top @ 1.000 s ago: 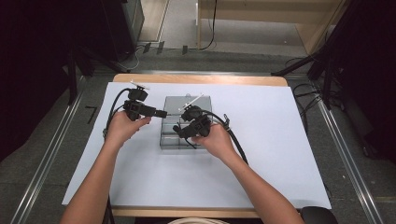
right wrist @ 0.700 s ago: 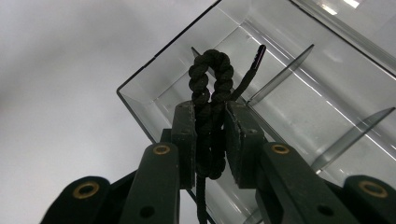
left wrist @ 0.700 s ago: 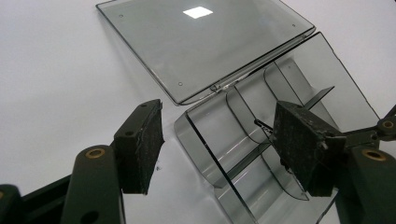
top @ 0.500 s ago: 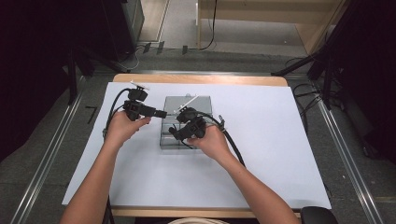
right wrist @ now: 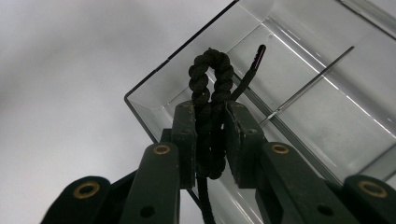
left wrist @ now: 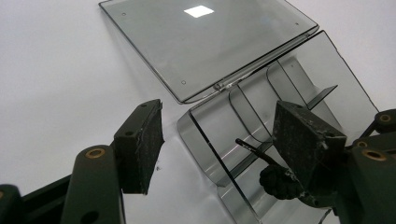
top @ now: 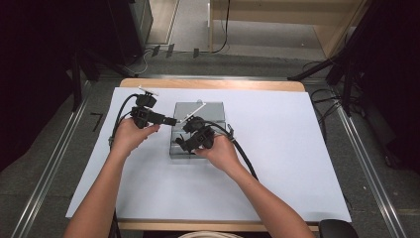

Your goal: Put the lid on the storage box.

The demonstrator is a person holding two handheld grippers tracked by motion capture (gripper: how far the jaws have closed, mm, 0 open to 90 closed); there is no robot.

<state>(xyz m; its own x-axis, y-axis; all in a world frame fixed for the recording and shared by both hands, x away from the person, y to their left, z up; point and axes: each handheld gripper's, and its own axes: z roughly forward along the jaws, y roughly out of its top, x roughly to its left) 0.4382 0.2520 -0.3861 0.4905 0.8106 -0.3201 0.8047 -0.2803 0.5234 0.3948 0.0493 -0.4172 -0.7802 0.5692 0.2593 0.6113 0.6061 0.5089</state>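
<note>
Two forearms enter the high view from 6 o'clock and converge on a clear box [top: 197,130] at the centre of the worktop [top: 297,163], which is covered by a white sheet. The left hand-held gripper [top: 173,121] lies nearly level, its tips pointing toward 3 o'clock at the box's left edge; its jaws stand wide with nothing between them. The right hand-held gripper [top: 184,143] sits over the box's near half, wrist angled toward 10 o'clock, its jaws clamped on a black cord [right wrist: 211,88].

The box is smoky transparent plastic with thin rigid walls, rounded corners and upright dividers; its flat hinged lid [left wrist: 205,42] lies opened back on the sheet at 12 o'clock of the box. The cord is twisted and rope-like, bunched into a loop, with one smooth stiff tip. The gripper pads [left wrist: 148,140] are matt black and rough-surfaced, with brass-coloured pins at the joints.

The right gripper view shows the looped cord [right wrist: 211,88] pinched between the pads and poised above a corner compartment of the box [right wrist: 327,116]. The left gripper view shows the dividers, the lid's hinge line and, at 4 o'clock, the cord bundle [left wrist: 280,179] over the box, partly hidden behind that gripper's own right-hand jaw. The high view gives the overall layout, though the cord is too small there to make out.
</note>
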